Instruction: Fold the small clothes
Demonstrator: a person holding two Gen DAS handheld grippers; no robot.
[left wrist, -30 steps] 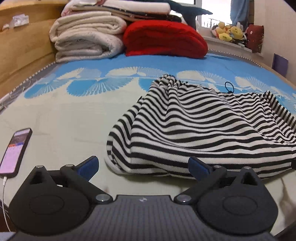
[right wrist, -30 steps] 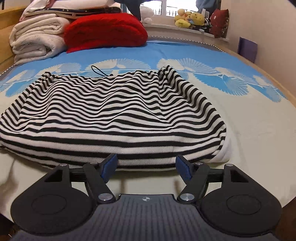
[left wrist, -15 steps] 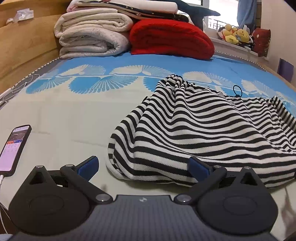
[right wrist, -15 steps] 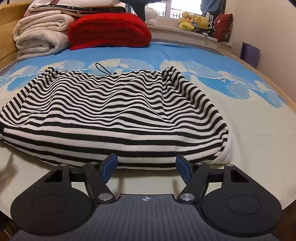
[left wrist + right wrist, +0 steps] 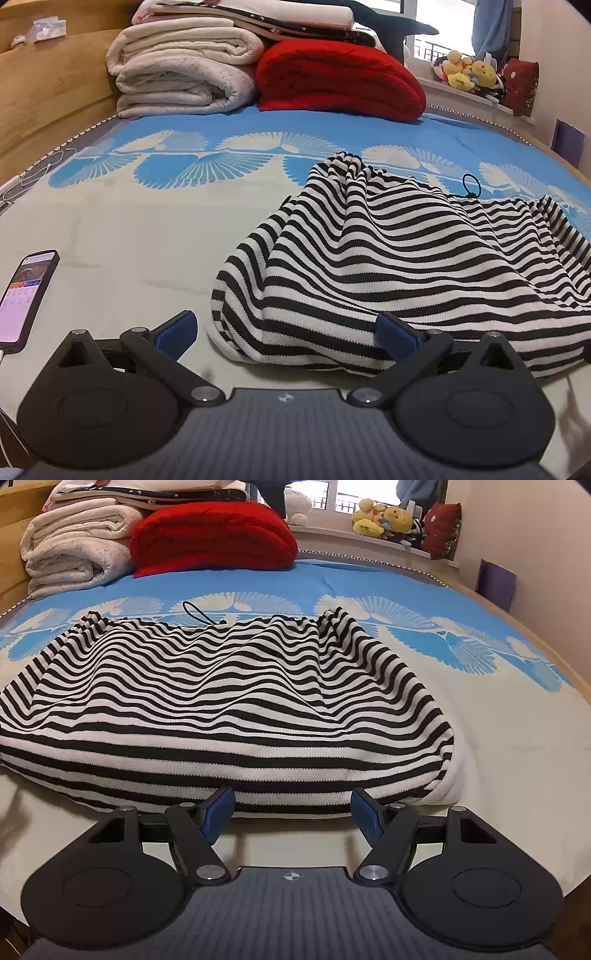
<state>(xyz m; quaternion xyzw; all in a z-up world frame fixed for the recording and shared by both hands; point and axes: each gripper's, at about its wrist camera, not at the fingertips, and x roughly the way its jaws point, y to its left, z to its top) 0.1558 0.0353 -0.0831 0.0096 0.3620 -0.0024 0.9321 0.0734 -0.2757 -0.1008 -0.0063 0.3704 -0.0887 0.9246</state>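
Note:
A black-and-white striped garment lies bunched on the bed, its folded hem toward me, with a thin black cord loop at its far edge. In the left wrist view my left gripper stands open at the garment's near left corner; cloth lies between its blue pads without being pinched. The right wrist view shows the same striped garment spread wide, cord loop at the back. My right gripper is open just short of the near hem, pads apart, nothing gripped.
A lit phone lies on the bed at the left, on a cable. Folded white blankets and a red quilt are stacked at the head. Plush toys sit on the windowsill. A wooden bed frame runs along the left.
The left wrist view has shifted slightly, so the garment's near left corner now sits further between the left pads. The right gripper and the garment look unmoved.

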